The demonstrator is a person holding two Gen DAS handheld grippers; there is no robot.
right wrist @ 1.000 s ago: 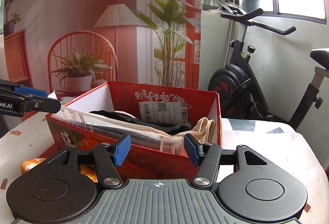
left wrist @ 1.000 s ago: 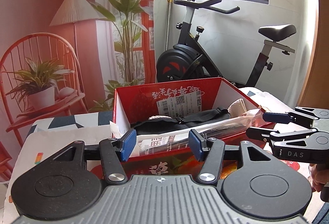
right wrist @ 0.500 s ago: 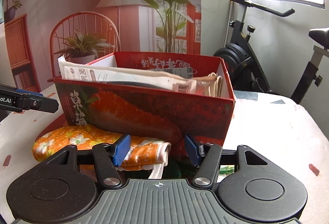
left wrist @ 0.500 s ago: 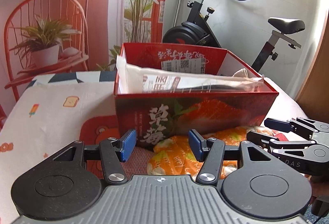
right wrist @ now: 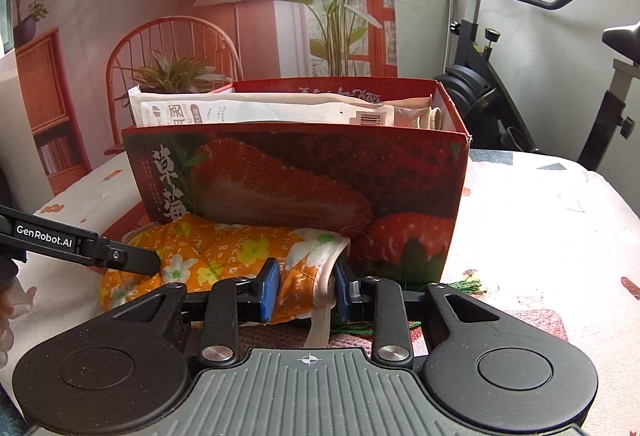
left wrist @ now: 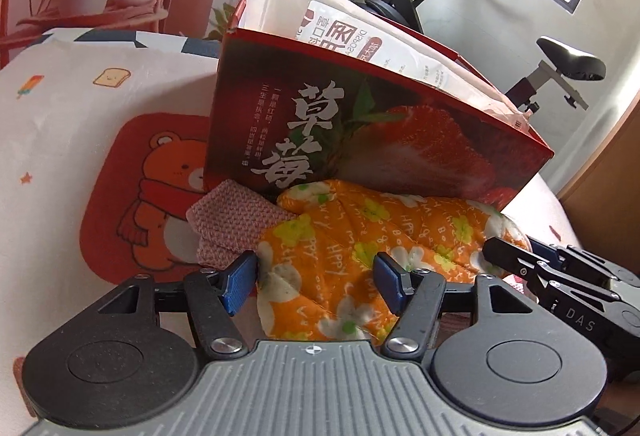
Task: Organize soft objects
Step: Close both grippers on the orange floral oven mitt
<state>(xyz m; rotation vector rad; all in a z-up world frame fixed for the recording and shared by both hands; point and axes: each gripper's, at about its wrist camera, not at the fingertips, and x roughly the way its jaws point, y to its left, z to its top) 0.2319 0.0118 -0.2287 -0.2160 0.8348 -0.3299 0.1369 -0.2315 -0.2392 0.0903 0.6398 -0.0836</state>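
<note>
An orange flowered oven mitt lies on the table against the front of a red strawberry box. My left gripper is open, its fingers on either side of the mitt's thumb end. My right gripper is shut on the mitt's cuff end, seen close up in the right wrist view. The box holds white packets and cloth items. A pink knitted cloth lies under the mitt at its left.
The table has a cartoon-print cover. A green tassel lies by the box's right front corner. An exercise bike stands behind the table at the right. A printed backdrop with a chair and plants fills the back.
Both grippers have dropped from above the box to the table in front of it. The right gripper has closed on the mitt's cuff. The left has come up around the mitt.
</note>
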